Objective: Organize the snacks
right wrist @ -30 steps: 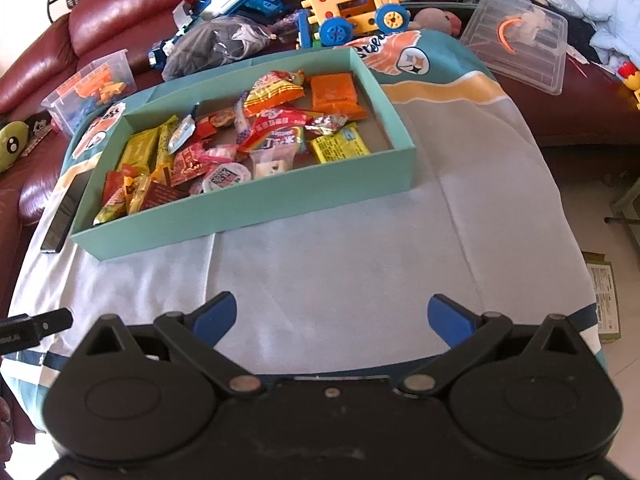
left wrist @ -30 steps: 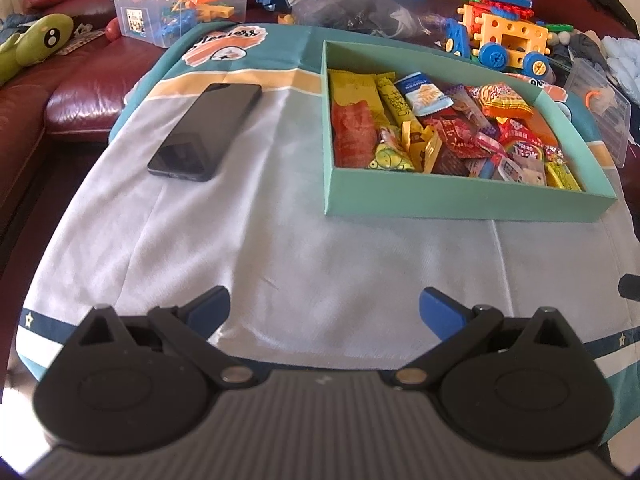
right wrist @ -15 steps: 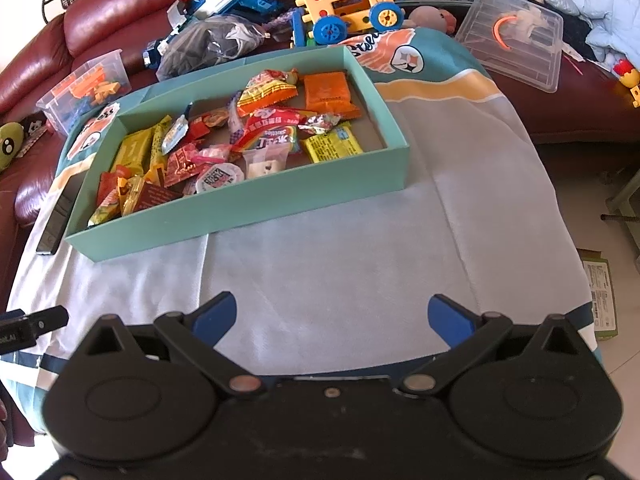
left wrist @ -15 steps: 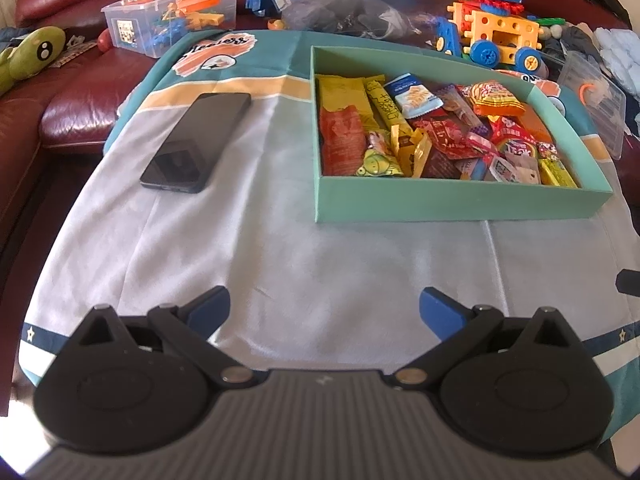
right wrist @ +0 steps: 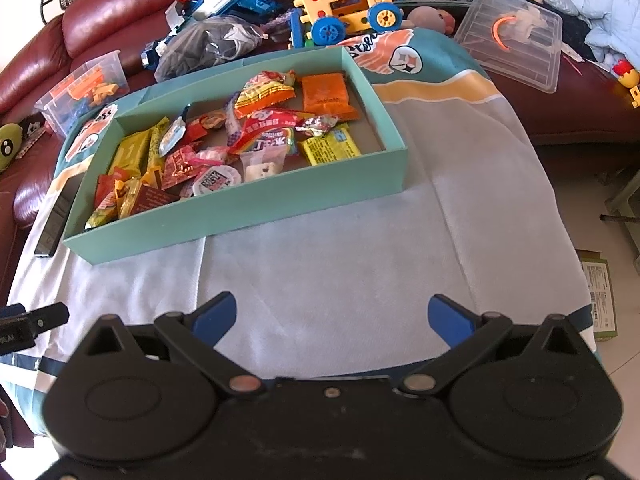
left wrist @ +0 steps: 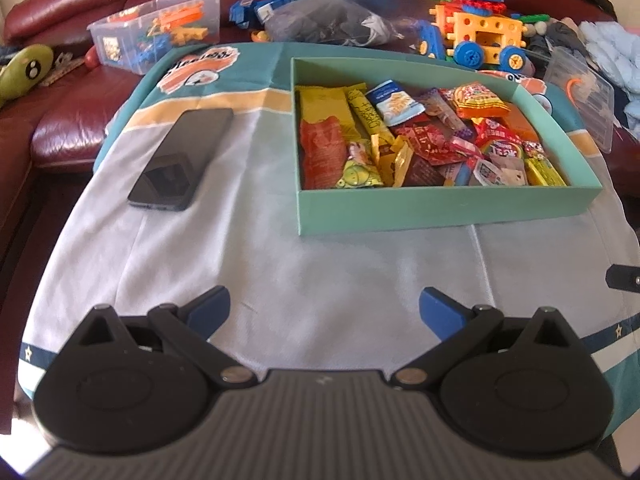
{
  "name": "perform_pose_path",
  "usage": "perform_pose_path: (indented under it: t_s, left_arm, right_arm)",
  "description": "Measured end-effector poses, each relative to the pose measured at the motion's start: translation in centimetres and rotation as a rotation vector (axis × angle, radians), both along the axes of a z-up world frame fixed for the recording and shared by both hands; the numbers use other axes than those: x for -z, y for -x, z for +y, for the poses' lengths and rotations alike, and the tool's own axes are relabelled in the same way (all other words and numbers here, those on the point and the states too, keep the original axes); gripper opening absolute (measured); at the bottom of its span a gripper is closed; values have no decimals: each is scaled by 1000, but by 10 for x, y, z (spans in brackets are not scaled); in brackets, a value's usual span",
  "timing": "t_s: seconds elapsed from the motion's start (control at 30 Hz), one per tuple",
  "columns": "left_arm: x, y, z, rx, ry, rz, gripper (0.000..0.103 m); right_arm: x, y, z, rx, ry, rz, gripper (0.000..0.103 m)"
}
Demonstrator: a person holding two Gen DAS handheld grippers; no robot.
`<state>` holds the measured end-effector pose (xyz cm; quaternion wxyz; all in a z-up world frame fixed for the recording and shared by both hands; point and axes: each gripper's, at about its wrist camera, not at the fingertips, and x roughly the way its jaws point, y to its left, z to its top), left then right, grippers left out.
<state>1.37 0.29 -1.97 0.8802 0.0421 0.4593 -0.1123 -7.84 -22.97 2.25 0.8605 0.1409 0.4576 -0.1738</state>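
A shallow teal box sits on a cloth-covered table, and several snack packets lie loose inside it: a long yellow packet, an orange packet, a rainbow candy bag. My left gripper hovers open over bare cloth in front of the box's near wall, holding nothing. My right gripper is open too, empty, in front of the box's right half. The tip of the other gripper shows at each view's edge.
A black phone lies on the cloth left of the box. Behind the table, a red sofa holds a clear bin of toy parts, a block vehicle, a dark bag and a clear lid.
Both grippers have drawn back and shifted slightly, so the box sits a little farther left in the left view and lower in the right view. Both stay open.
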Motion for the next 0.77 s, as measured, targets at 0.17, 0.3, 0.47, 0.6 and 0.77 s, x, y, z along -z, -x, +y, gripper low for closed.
perform_pose_path:
  t_s: [0.17, 0.3, 0.47, 0.6, 0.77]
  left_arm:
    - [0, -1, -7, 19, -18, -2, 103]
    - [-3, -2, -9, 27, -20, -12, 103]
    - [-4, -3, -9, 31, -21, -13, 103]
    - [-4, -5, -9, 27, -23, -9, 103]
    - [-7, -11, -8, 28, -27, -15, 103]
  right_arm:
    - [1, -2, -1, -3, 7, 3, 103]
    - [0, -3, 2, -7, 20, -1, 103]
    - [1, -6, 2, -9, 21, 2, 103]
    - [1, -7, 2, -10, 21, 9, 103]
    - [-1, -9, 3, -14, 30, 7, 103]
